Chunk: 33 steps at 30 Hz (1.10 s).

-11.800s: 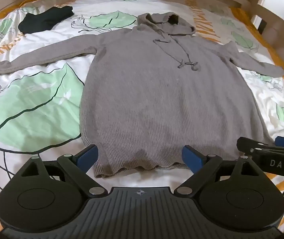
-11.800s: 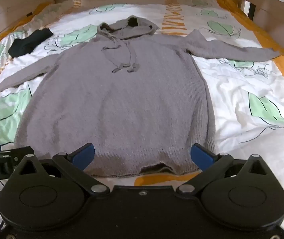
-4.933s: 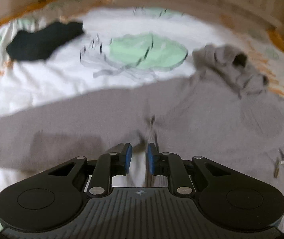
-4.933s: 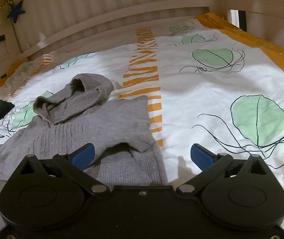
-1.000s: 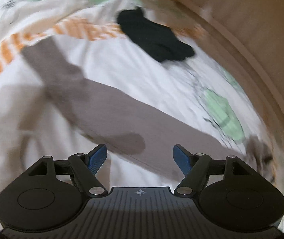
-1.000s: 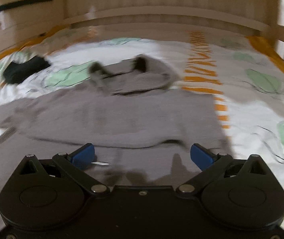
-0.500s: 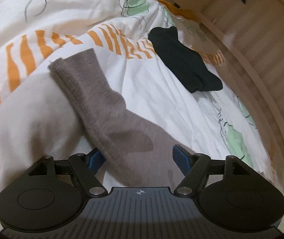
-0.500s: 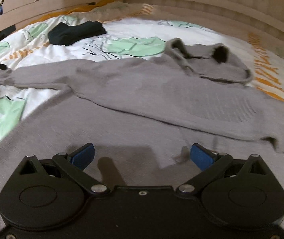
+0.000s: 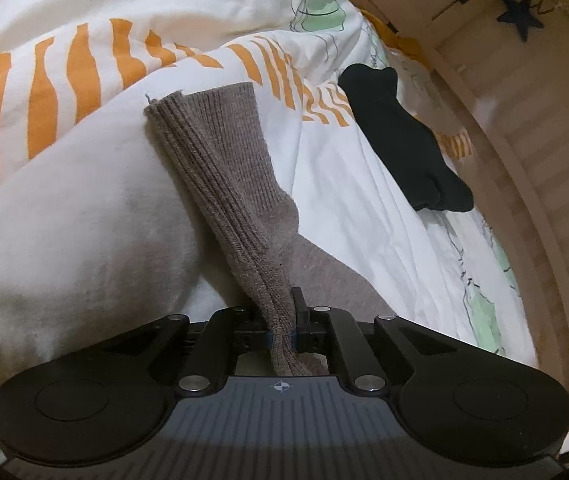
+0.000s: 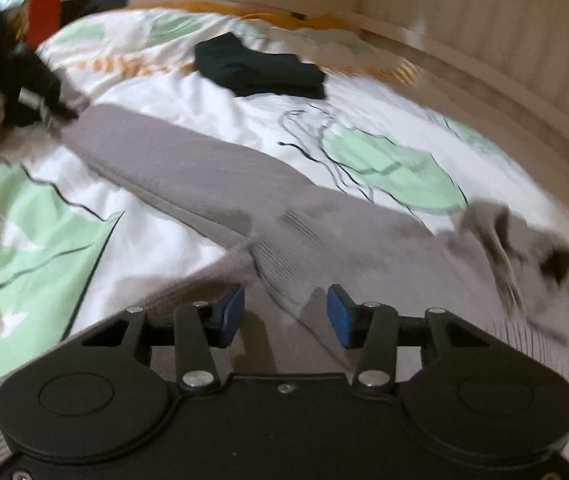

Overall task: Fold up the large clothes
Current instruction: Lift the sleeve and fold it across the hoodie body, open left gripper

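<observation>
**Left tool clamped on sleeve, right tool closing**

Left wrist view: left tool [image 9: 280,338] has just closed and grips the sleeve [image 9: 220,168] of the hoodie on the bed [image 9: 64,220].

Right wrist view: right tool [image 10: 284,316], half open and closing, pads clear above the hoodie [image 10: 324,240] near the armpit.

Black garment [image 9: 404,140] lies beside the sleeve [image 9: 220,168]; bare duvet [image 9: 64,220] opposite leaves passing room.

Left gripper [image 9: 281,334] has just closed — pinching the grey sleeve [image 9: 220,168] (cuff end free on the duvet [image 9: 64,216]); black cloth [image 9: 404,148] lies well apart.
</observation>
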Available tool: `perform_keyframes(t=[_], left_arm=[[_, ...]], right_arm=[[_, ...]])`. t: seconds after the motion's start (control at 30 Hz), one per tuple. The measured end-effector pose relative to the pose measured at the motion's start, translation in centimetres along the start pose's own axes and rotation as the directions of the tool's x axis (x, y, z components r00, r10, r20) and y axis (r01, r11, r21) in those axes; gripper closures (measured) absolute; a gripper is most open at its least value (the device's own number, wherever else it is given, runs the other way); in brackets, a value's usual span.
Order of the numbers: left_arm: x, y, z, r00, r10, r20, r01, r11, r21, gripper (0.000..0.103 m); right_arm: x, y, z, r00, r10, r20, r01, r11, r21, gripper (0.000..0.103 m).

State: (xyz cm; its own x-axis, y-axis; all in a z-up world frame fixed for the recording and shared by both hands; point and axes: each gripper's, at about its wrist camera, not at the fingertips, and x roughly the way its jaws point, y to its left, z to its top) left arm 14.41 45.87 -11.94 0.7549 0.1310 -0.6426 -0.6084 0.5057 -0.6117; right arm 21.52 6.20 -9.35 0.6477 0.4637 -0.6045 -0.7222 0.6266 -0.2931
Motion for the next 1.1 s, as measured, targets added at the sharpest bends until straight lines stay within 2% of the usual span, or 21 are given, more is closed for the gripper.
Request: perform_keyframes(t=[0.1, 0.13, 0.17, 0.2, 0.27, 0.33, 0.43, 0.5, 0.53, 0.6, 0.7, 0.8, 0.93, 1.1], left_arm=[[0.2, -0.1, 0.0, 1.0, 0.005, 0.0, -0.005, 1.0, 0.018, 0.094], [0.2, -0.2, 0.0, 1.0, 0.007, 0.001, -0.007, 1.0, 0.024, 0.094], [0.2, -0.2, 0.0, 1.0, 0.009, 0.002, -0.009, 1.0, 0.027, 0.094], [0.2, -0.3, 0.0, 1.0, 0.011, 0.003, -0.011, 0.999, 0.032, 0.094], [0.2, -0.3, -0.1, 1.0, 0.013, 0.005, -0.013, 0.999, 0.038, 0.094], [0.3, -0.4, -0.2, 1.0, 0.014, 0.008, -0.014, 0.999, 0.045, 0.094], [0.3, -0.5, -0.2, 1.0, 0.015, 0.011, -0.016, 0.999, 0.049, 0.094], [0.3, -0.4, -0.2, 1.0, 0.012, 0.011, -0.013, 0.999, 0.047, 0.094], [0.3, -0.4, -0.1, 1.0, 0.01, 0.01, -0.01, 0.999, 0.045, 0.094], [0.3, -0.2, -0.1, 1.0, -0.001, 0.009, 0.001, 0.999, 0.034, 0.094], [0.3, 0.0, 0.1, 1.0, -0.026, 0.007, 0.026, 1.0, 0.015, 0.094], [0.0, -0.2, 0.4, 0.999, -0.04, 0.009, 0.04, 0.999, 0.014, 0.096], [-1.0, -2.0, 0.9, 0.999, -0.037, 0.032, 0.034, 0.995, 0.089, 0.096], [-3.4, -6.7, 2.1, 0.994, -0.089, 0.063, 0.075, 0.976, 0.204, 0.096]], right_arm=[[1.2, 0.8, 0.2, 1.0, -0.008, -0.007, 0.008, 0.998, -0.06, 0.05], [1.4, 0.8, 0.3, 1.0, -0.007, -0.007, 0.006, 0.998, -0.07, 0.055], [1.5, 0.5, 0.3, 1.0, -0.002, -0.008, 0.001, 0.998, -0.064, 0.074], [1.5, 0.1, 0.4, 1.0, -0.008, -0.008, 0.008, 0.999, -0.043, 0.083], [0.7, -1.8, 0.7, 1.0, 0.003, 0.026, -0.005, 0.997, 0.076, 0.085], [-0.2, -3.7, 0.9, 0.998, 0.008, 0.061, -0.02, 0.978, 0.206, 0.086], [-1.1, -6.0, 0.9, 0.992, 0.064, 0.111, -0.101, 0.922, 0.375, 0.085], [-0.6, -6.2, 0.8, 0.983, 0.14, 0.12, -0.177, 0.896, 0.408, 0.071], [0.0, -5.9, 0.8, 0.977, 0.186, 0.105, -0.213, 0.891, 0.401, 0.07], [0.8, -4.8, 0.6, 0.959, 0.273, 0.081, -0.283, 0.886, 0.366, 0.056], [0.0, -3.3, 0.1, 0.963, 0.258, 0.074, -0.268, 0.913, 0.306, 0.051], [-1.3, -3.2, -0.8, 0.963, 0.258, 0.071, -0.268, 0.915, 0.303, 0.05], [-2.9, -4.0, -2.2, 0.971, 0.234, 0.055, -0.239, 0.924, 0.298, 0.047], [-5.0, -5.8, -4.1, 0.98, 0.194, 0.038, -0.196, 0.923, 0.332, 0.047]])
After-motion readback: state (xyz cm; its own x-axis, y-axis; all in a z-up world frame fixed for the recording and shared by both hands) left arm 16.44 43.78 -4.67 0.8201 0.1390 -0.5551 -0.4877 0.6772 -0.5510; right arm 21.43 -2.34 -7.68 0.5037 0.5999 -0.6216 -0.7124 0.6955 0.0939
